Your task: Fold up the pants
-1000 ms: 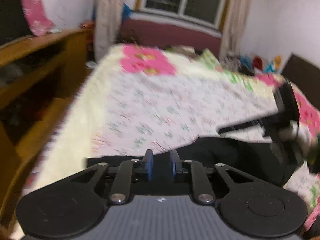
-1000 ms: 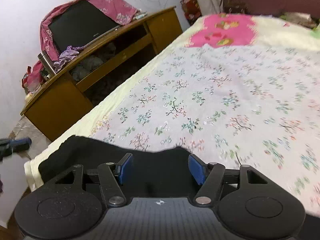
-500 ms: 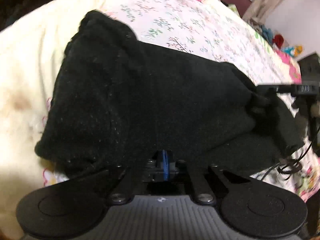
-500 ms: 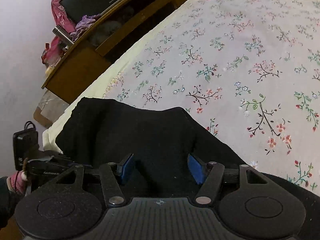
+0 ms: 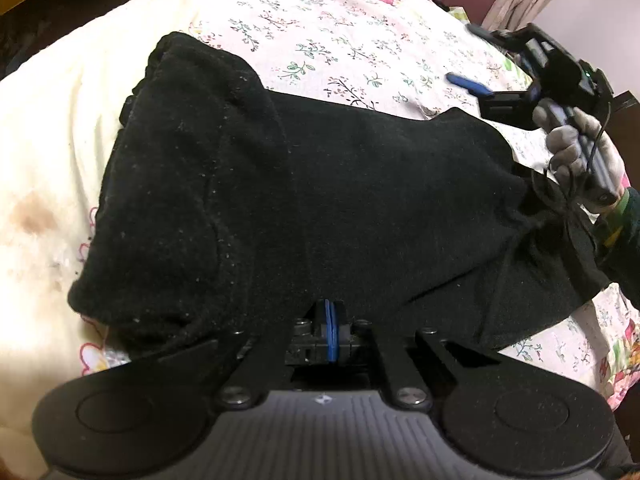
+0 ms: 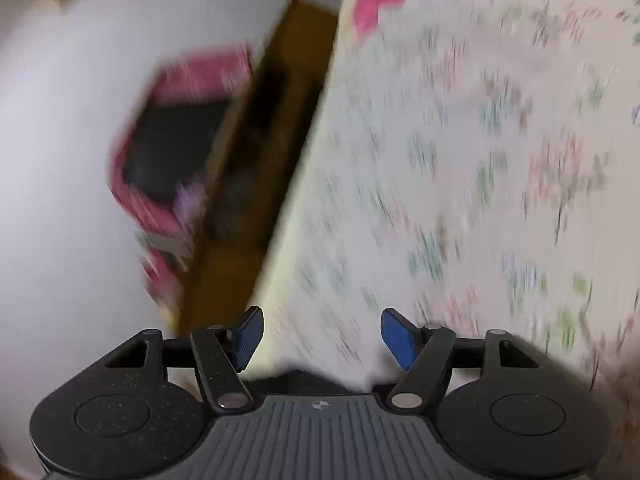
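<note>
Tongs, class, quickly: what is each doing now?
Left tongs: shut at the edge of the black fleece pants; grip unclear.
Right tongs: opening, nothing between them.

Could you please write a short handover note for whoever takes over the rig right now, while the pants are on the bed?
Left tongs: shut at the near edge of the black pants; whether cloth is pinched cannot be told.
Right tongs: jaws opening, nothing between them, off the pants and over the bedsheet; the right wrist view is blurred.
Pants: lying folded over in a thick bundle on the bed.
Done: at least one fold.
Left: probably release the left tongs, smooth the bundle and fold again if needed.
</note>
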Available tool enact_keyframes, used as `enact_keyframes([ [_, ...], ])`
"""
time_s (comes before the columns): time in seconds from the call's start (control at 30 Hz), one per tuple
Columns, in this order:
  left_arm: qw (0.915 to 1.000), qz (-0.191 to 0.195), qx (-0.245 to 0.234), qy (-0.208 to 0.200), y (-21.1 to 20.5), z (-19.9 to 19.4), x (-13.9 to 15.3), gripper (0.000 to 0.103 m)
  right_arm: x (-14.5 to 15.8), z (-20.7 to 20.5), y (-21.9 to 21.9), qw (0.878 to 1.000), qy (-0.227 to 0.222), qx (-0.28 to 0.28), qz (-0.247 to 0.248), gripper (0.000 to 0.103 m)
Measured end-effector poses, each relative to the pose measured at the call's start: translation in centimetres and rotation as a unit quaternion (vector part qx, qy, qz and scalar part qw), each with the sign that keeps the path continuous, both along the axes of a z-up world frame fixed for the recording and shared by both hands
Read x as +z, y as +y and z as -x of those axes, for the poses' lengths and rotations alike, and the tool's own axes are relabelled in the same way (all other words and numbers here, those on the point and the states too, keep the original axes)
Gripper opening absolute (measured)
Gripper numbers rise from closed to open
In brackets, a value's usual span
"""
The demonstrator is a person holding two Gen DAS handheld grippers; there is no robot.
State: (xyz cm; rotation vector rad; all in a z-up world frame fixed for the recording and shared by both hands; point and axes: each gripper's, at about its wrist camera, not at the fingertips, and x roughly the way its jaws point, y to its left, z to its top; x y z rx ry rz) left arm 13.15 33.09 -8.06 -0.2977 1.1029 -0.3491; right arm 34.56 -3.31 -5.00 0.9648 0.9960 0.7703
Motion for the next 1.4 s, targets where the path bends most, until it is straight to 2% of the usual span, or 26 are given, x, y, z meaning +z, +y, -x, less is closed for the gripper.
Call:
enact_keyframes([
  [0.07, 1.0, -0.001, 0.0, -0.001, 0.1, 0.0, -0.1, 0.017, 0.7, 0.3, -0.5, 1.0, -0.002, 0.017, -0.002, 0.059],
  [0.17, 0.9999, -0.009, 0.0, -0.005, -0.2, 0.2, 0.0, 0.017, 2.6, 2.6, -0.4, 0.993, -0.046, 0.053, 0.095, 0.06],
  [0.2, 0.9999, -0.01, 0.003, -0.005, -0.3, 0.2, 0.2, 0.017, 2.8, 3.3, -0.5, 0.989, -0.044, 0.07, 0.123, 0.059],
  [0.23, 0.9999, -0.007, 0.006, -0.009, -0.4, 0.3, 0.6, 0.017, 2.9, 4.0, -0.8, 0.987, -0.038, 0.068, 0.139, 0.059],
  [0.3, 0.9995, -0.006, -0.001, -0.03, -1.0, 0.5, 2.1, 0.018, 3.5, 5.6, -1.7, 0.984, -0.055, 0.072, 0.151, 0.059],
  [0.37, 0.9982, -0.023, -0.014, -0.053, -2.4, 0.6, 3.4, 0.025, 4.7, 7.4, -2.7, 0.98, -0.067, 0.071, 0.174, 0.059],
  [0.47, 0.9956, -0.016, -0.034, -0.086, -5.0, 0.2, 4.6, 0.029, 5.5, 9.7, -3.8, 0.978, -0.093, 0.089, 0.165, 0.06],
  [0.57, 0.9924, 0.011, -0.038, -0.117, -7.6, -0.7, 5.0, 0.031, 3.2, 10.2, -4.8, 0.986, -0.048, 0.072, 0.144, 0.058],
  [0.6, 0.9912, 0.026, -0.037, -0.125, -8.4, -1.1, 4.7, 0.032, 2.3, 10.2, -5.4, 0.987, -0.039, 0.054, 0.147, 0.055],
  [0.67, 0.9927, 0.024, -0.035, -0.113, -9.1, -1.5, 3.5, 0.036, 0.8, 9.8, -7.5, 0.984, -0.025, 0.002, 0.179, 0.036],
  [0.73, 0.9963, 0.002, -0.022, -0.083, -9.0, -1.4, 1.8, 0.036, -0.1, 10.1, -11.5, 0.986, 0.015, -0.051, 0.156, 0.02],
  [0.77, 0.9973, 0.0, -0.014, -0.072, -8.7, -1.2, 1.3, 0.036, -0.1, 10.6, -13.0, 0.985, 0.024, -0.071, 0.152, 0.018],
  [0.8, 0.9975, 0.003, -0.007, -0.071, -8.6, -0.9, 1.2, 0.036, 0.5, 11.3, -14.5, 0.984, 0.02, -0.084, 0.158, 0.02],
  [0.87, 0.9971, -0.002, -0.006, -0.076, -9.0, -0.4, 1.9, 0.036, 2.9, 13.8, -16.7, 0.979, -0.016, -0.097, 0.181, 0.043],
  [0.93, 0.9946, -0.026, -0.028, -0.096, -10.8, -0.1, 3.0, 0.036, 5.1, 17.1, -19.3, 0.971, -0.045, -0.13, 0.197, 0.053],
  [1.07, 0.9871, -0.022, -0.091, -0.13, -16.2, -0.5, 5.1, 0.038, 5.9, 24.2, -25.5, 0.944, -0.046, -0.238, 0.226, 0.053],
  [1.23, 0.9734, 0.007, -0.18, -0.142, -25.1, -1.4, 5.8, 0.038, 4.6, 33.3, -32.6, 0.909, -0.011, -0.358, 0.214, 0.055],
  [1.3, 0.9681, 0.012, -0.208, -0.139, -28.2, -1.5, 5.7, 0.038, 3.5, 35.2, -34.2, 0.902, 0.003, -0.384, 0.198, 0.057],
  [1.4, 0.9593, 0.017, -0.248, -0.134, -32.4, -1.1, 5.8, 0.038, 1.5, 35.9, -35.3, 0.894, 0.009, -0.409, 0.181, 0.057],
])
